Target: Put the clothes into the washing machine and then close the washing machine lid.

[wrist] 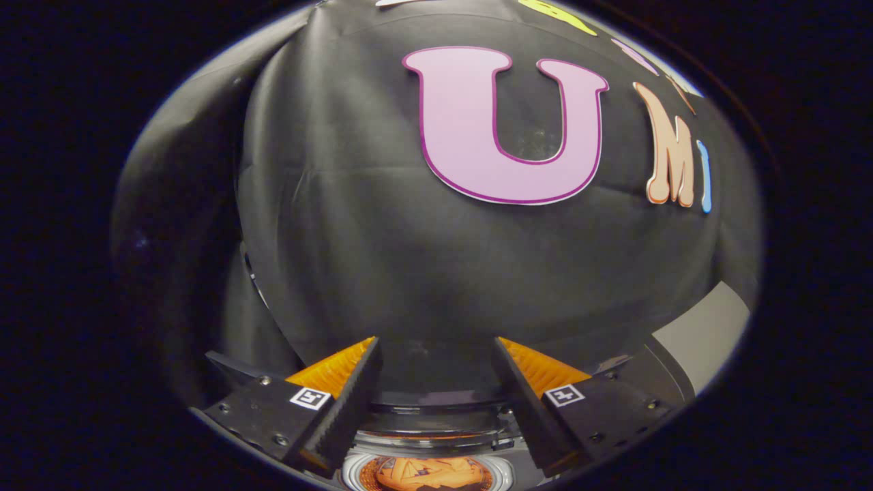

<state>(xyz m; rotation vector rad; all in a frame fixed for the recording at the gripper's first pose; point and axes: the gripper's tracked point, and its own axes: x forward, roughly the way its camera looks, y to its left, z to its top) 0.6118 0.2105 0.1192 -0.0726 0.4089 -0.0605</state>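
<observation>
gripper view: tool [436, 354] held wide open, nothing between its two fingers [344, 402], pointed at the black cloth wall [382, 239] of the booth. below and between the fingers, close under the tool, the washing machine [430, 436] seen from above: a round opening with a pale rim and a raised clear lid [436, 409] standing behind it. inside the drum, orange patterned clothes [426, 474] lying low, only partly in sight. off beyond the right finger, a pale strip of bench [702, 334] next to the wall.
</observation>
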